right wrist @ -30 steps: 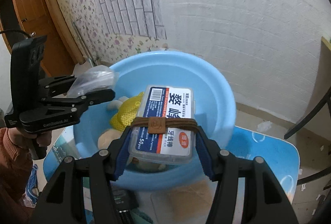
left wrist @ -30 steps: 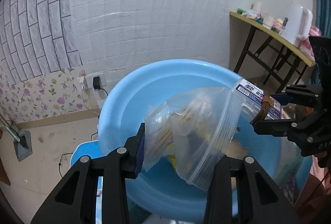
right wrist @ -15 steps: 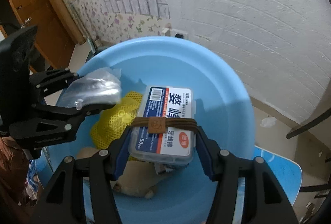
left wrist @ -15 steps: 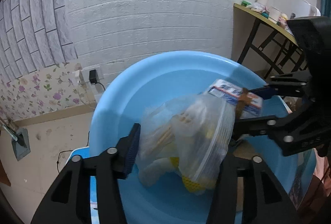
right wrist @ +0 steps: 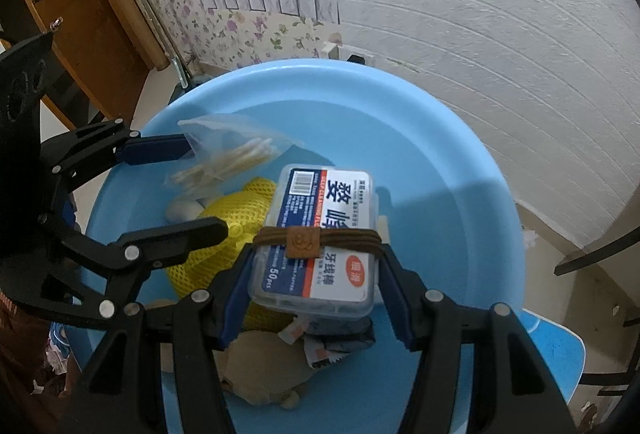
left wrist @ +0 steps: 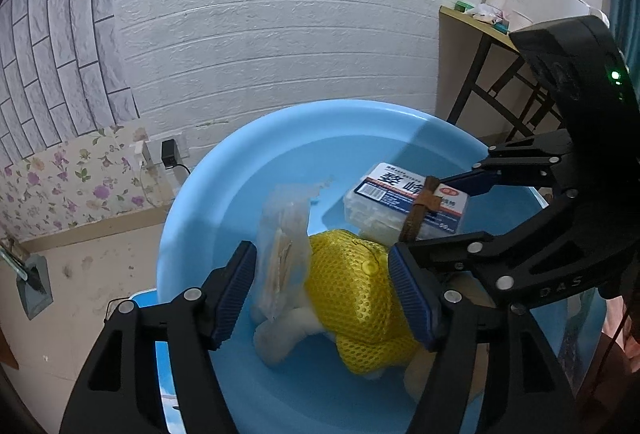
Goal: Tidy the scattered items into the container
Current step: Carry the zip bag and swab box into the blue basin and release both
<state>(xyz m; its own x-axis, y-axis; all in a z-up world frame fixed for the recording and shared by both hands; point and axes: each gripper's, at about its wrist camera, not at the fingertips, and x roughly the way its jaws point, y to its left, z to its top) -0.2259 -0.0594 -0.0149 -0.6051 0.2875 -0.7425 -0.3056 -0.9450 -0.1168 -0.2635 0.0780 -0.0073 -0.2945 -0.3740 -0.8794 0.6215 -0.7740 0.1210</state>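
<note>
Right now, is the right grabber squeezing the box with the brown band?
Touching. In the right wrist view, both blue pads of the right gripper press against the sides of the plastic box, holding it above the blue basin.

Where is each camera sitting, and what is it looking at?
Left wrist view: sits on the left hand-held gripper, looking down into the blue basin; its own fingers show, opening, with the plastic bag between them but loose.
Right wrist view: sits on the right hand-held gripper, looking down into the same basin; its own fingers clamp the floss pick box.
Shared: both see the basin, bag, box, yellow mesh toy, white brick wall, and each other's gripper.
</note>
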